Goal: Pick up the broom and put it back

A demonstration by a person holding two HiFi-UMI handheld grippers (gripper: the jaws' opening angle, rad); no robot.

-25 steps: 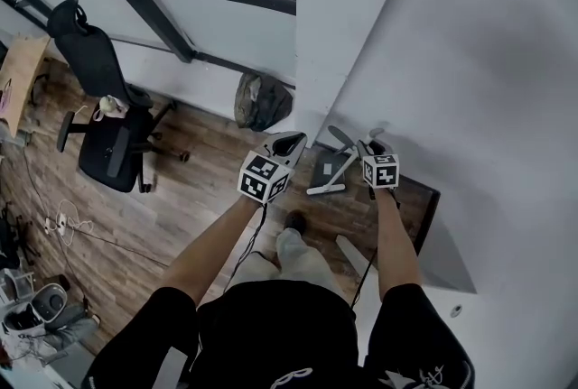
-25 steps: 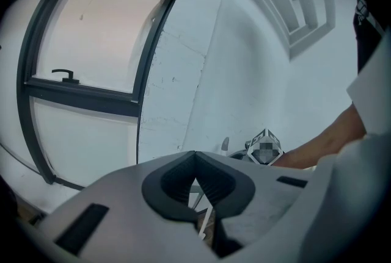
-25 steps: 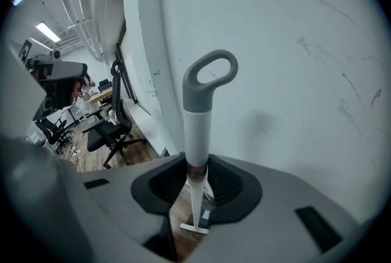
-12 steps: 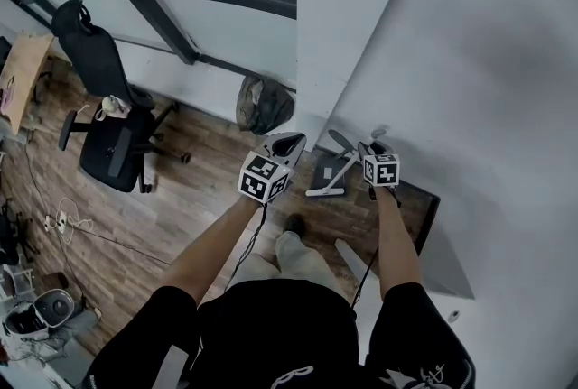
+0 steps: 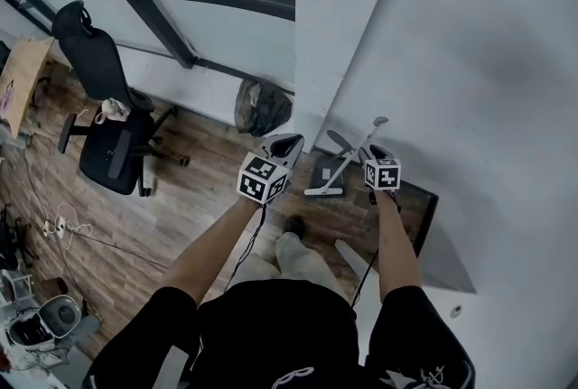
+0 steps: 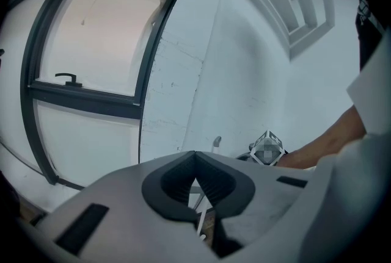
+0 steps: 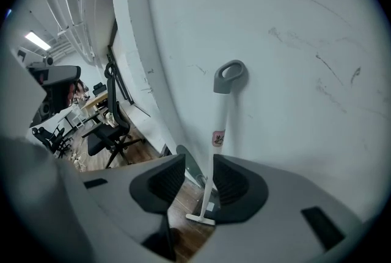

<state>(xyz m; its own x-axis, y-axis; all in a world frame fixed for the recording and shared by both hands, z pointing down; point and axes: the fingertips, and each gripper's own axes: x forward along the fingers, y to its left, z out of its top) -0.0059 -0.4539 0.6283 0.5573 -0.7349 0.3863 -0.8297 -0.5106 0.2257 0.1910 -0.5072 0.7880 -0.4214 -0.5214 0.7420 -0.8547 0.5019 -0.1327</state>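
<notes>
Against the white wall [image 5: 470, 62], the broom [image 7: 219, 133] stands nearly upright with its head on the wood floor beside a dustpan [image 5: 325, 172]. Its thin handle lies between the jaws of the right gripper [image 7: 200, 179], which have just been opening and stand apart, not clamping it; the left gripper [image 6: 195, 155] is held aside, jaws together on nothing. The broom looks light and stiff but smooth and liable to slide along the wall, so mid-handle is the best hold.

We see only the broom's [image 6: 217, 142] handle tip above the left gripper [image 6: 195, 161], whose body hides most of the rest.
</notes>
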